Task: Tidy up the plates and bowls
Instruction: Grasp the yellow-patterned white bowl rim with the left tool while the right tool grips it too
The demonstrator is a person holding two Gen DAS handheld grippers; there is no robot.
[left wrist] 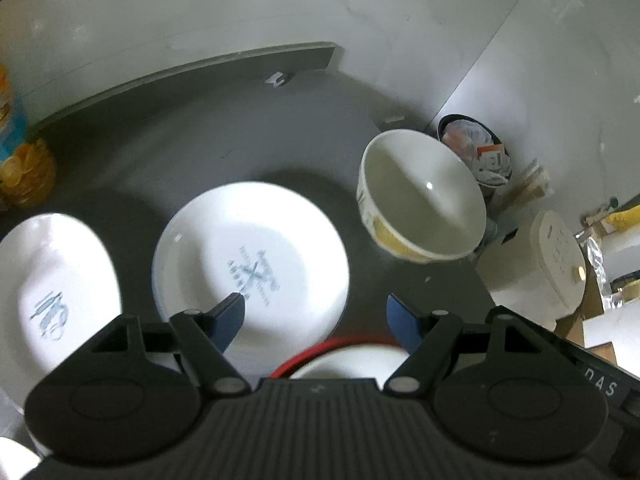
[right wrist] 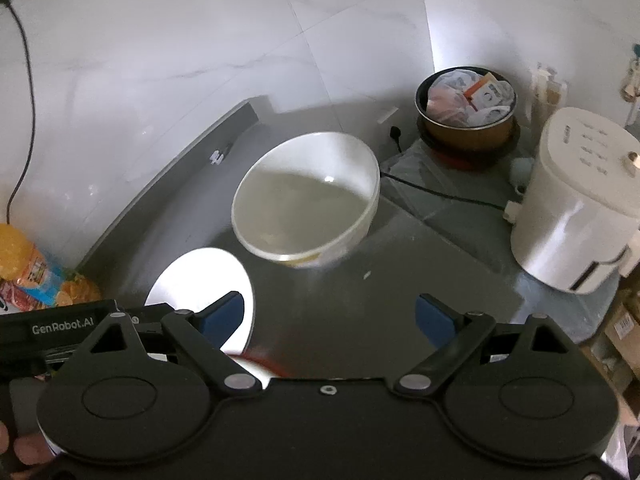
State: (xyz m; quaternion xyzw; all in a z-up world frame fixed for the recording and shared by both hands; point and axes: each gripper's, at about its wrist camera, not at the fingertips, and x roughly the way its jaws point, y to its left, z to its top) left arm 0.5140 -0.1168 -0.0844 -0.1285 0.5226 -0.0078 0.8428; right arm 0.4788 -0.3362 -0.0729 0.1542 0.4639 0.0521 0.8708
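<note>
On the dark counter (left wrist: pixel 240 140), a white plate (left wrist: pixel 250 260) with a grey printed mark lies just ahead of my left gripper (left wrist: pixel 316 316). The gripper is open and holds nothing; its left blue fingertip hangs over the plate's near rim. A second printed white plate (left wrist: pixel 52 280) lies at the far left. A white bowl (left wrist: pixel 420 196) with a yellow pattern sits ahead to the right. A red-rimmed white bowl (left wrist: pixel 340 356) is partly hidden under the gripper. My right gripper (right wrist: pixel 328 316) is open and empty, short of the same white bowl (right wrist: pixel 306 200), with a plate (right wrist: pixel 200 292) at its left finger.
A white rice cooker (right wrist: pixel 576 208) stands at the right. A pot stuffed with bags (right wrist: pixel 468 108) sits in the back corner, with a black cable across the counter. An orange drink bottle (right wrist: pixel 24 264) is at the left wall. A black casing marked GenRobot.AI (right wrist: pixel 60 328) is alongside.
</note>
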